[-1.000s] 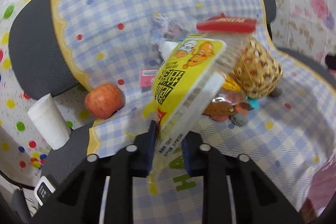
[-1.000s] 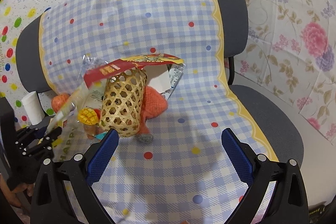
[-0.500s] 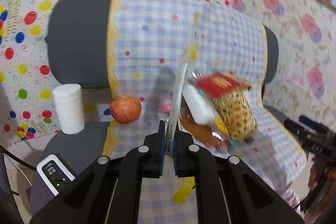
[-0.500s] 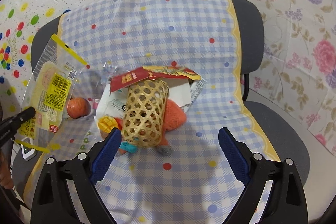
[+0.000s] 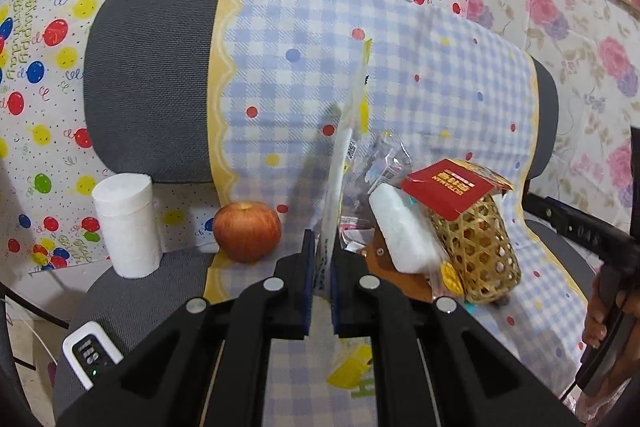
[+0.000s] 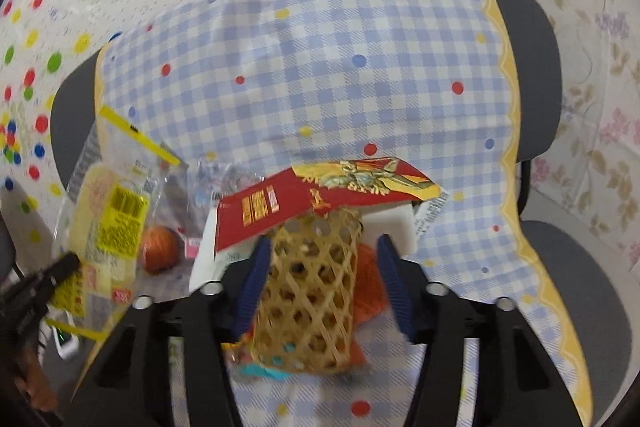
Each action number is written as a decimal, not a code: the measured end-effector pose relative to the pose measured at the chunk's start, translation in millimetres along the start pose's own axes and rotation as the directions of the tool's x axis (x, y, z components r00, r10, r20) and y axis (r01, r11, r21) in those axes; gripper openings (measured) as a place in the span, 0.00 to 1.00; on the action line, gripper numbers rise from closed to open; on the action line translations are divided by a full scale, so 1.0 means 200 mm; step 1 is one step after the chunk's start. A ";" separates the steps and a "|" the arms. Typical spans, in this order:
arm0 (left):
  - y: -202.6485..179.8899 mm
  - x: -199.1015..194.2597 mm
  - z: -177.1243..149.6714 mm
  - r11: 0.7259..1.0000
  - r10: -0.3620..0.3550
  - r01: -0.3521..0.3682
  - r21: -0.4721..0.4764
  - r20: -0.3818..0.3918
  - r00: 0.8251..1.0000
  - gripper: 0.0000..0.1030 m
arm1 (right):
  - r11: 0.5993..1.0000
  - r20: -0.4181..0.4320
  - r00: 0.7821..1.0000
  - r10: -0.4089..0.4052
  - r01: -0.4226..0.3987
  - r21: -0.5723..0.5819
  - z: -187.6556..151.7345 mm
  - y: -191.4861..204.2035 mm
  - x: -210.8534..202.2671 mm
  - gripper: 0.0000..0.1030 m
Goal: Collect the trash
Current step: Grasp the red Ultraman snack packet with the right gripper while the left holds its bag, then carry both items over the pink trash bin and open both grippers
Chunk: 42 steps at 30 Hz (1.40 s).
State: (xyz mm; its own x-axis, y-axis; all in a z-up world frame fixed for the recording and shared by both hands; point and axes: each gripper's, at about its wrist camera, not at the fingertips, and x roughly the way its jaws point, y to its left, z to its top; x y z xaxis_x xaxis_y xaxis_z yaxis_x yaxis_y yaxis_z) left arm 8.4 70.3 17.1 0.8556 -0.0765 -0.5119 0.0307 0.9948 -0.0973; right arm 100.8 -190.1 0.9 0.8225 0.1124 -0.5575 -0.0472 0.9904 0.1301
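- The left gripper (image 5: 320,263) is clamped on a yellow wrapper (image 6: 110,215), held edge-on above the seat, left of the basket (image 6: 308,299).
- The right gripper (image 6: 320,279) straddles the basket; its jaws have just been closing, with gaps still at both pads.
- Open checked cloth (image 6: 460,155) lies right of the pile.
- A red packet (image 6: 320,195) covers the basket's mouth.
- One apple (image 5: 246,237), one paper roll (image 5: 128,223).
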 end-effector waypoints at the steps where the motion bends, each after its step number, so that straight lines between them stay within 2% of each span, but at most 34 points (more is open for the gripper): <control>1: -0.01 0.02 0.00 1.000 0.006 -0.006 0.005 0.000 1.000 0.04 | 1.000 -0.003 1.000 0.005 -0.005 0.013 0.01 0.00 0.03 0.70; 5: -0.04 0.11 0.01 0.999 0.025 -0.024 0.029 -0.015 1.000 0.05 | 0.995 -0.041 0.997 0.058 -0.055 0.083 0.07 -0.02 0.17 0.75; 11: -0.05 0.19 0.00 0.999 0.024 -0.022 0.039 -0.043 0.999 0.04 | 0.988 -0.061 0.995 0.075 -0.066 0.137 0.11 -0.03 0.32 0.74; 15: -0.05 0.20 0.00 0.999 0.031 -0.029 0.046 -0.046 0.998 0.04 | 0.990 -0.063 0.996 0.060 -0.052 0.131 0.13 -0.01 0.36 0.45; 16: -0.05 0.20 0.00 0.998 0.032 -0.030 0.047 -0.046 0.998 0.04 | 0.991 -0.062 0.996 0.058 -0.050 0.125 0.14 0.00 0.36 0.42; 18: -0.05 0.19 0.00 0.998 0.034 -0.032 0.046 -0.046 0.998 0.04 | 0.994 -0.038 0.998 0.053 -0.049 0.103 0.15 0.03 0.33 0.24; 19: -0.05 0.19 0.00 0.998 0.036 -0.034 0.046 -0.044 0.998 0.04 | 0.994 -0.026 0.998 0.051 -0.048 0.096 0.16 0.05 0.31 0.19; 20: -0.04 0.17 0.01 0.998 0.040 -0.038 0.046 -0.039 0.998 0.04 | 0.995 -0.006 0.999 0.053 -0.052 0.086 0.17 0.07 0.26 0.10; 21: -0.04 0.16 0.01 0.998 0.044 -0.042 0.046 -0.033 0.999 0.04 | 0.995 0.008 0.998 0.060 -0.060 0.078 0.19 0.08 0.22 0.07; 27: -0.03 0.00 0.04 0.998 0.047 -0.047 0.038 0.015 0.999 0.04 | 0.993 0.084 0.990 0.116 -0.114 -0.027 0.24 0.20 -0.06 0.01; 33: -0.06 -0.24 0.06 0.999 0.001 -0.005 0.044 0.098 0.995 0.04 | 0.986 0.138 0.980 0.143 -0.129 -0.104 0.17 0.28 -0.36 0.01; 38: -0.14 -0.37 0.04 0.996 -0.081 0.075 0.058 0.123 0.989 0.04 | 0.987 0.156 0.978 0.139 -0.125 -0.097 0.05 0.22 -0.58 0.01; 42: -0.28 -0.43 -0.06 0.984 -0.157 0.146 0.106 0.107 0.982 0.04 | 0.994 0.152 0.984 0.092 -0.082 -0.073 -0.09 0.13 -0.72 0.01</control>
State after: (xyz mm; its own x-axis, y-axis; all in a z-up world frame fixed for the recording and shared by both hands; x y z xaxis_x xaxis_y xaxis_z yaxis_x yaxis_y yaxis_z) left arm -72.3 19.5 56.5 0.8906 -0.2239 -0.3959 0.2096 0.9745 -0.0797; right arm -28.0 -179.1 69.7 0.8914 0.1898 -0.4115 -0.1556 0.9810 0.1154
